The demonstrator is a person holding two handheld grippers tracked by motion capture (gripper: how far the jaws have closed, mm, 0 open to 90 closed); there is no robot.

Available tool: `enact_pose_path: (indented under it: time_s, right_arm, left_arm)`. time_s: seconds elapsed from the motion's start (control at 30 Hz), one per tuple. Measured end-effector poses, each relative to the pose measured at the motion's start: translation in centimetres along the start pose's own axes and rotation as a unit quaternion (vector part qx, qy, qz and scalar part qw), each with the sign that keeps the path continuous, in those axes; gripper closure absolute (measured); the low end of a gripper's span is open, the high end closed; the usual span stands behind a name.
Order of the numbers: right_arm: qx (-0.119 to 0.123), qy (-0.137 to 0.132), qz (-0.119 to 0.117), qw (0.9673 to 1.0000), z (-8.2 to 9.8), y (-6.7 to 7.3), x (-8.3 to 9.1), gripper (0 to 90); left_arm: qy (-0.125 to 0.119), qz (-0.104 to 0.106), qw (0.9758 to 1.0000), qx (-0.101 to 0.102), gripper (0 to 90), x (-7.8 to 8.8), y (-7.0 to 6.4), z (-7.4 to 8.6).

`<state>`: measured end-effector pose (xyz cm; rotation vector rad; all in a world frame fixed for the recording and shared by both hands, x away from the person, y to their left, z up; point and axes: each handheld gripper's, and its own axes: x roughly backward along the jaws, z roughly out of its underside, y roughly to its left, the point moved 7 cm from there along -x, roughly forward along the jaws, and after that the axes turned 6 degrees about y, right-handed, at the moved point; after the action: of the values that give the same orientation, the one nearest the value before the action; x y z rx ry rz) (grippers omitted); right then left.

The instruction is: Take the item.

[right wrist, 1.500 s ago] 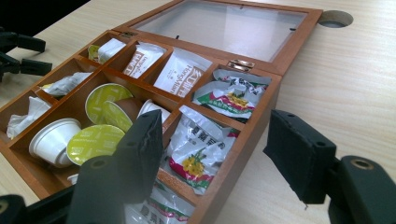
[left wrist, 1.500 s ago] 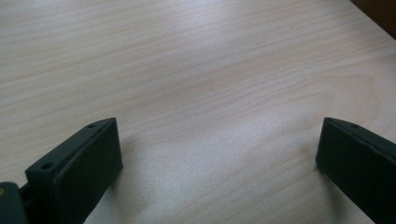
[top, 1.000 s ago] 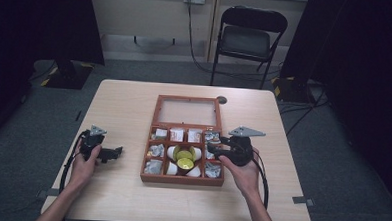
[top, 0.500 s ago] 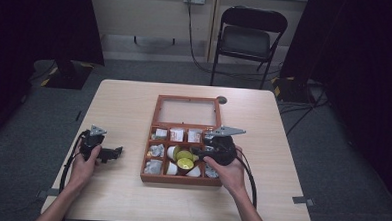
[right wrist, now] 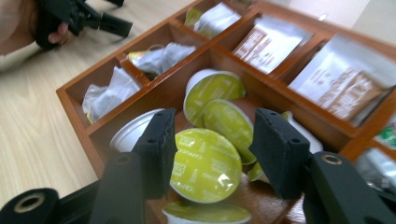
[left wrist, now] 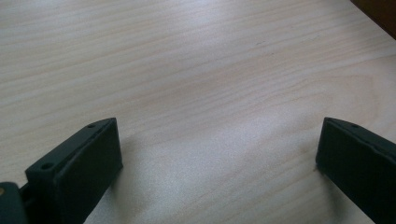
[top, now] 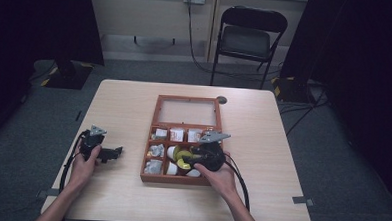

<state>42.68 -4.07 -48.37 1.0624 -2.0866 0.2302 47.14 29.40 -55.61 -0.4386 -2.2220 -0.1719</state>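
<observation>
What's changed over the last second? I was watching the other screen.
The right tongs moved from the box's right edge in over the middle compartment and down among the pods. Their jaws have just been closing around a green-lidded pod; whether both pads press it yet is unclear. The left tongs stayed open on the table, and the box didn't shift.

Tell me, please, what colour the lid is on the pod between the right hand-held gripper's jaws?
Yellow-green foil lid with faint print, clearest in the right gripper view.
</observation>
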Motion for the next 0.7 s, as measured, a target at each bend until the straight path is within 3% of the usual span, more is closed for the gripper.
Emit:
enact_pose_path:
  time_s: [0.27,0.7]
  right_arm:
    - [0.005,0.021,-0.009,0.9997,0.6,0.4,-1.2,50.0]
    - [0.003,0.045,-0.014,0.9989,1.3,0.6,-1.8,42.6]
  left_arm:
    - [0.0,0.0,1.0,0.0,0.0,0.0,0.0,0.0]
    - [0.0,0.0,1.0,0.0,0.0,0.0,0.0,0.0]
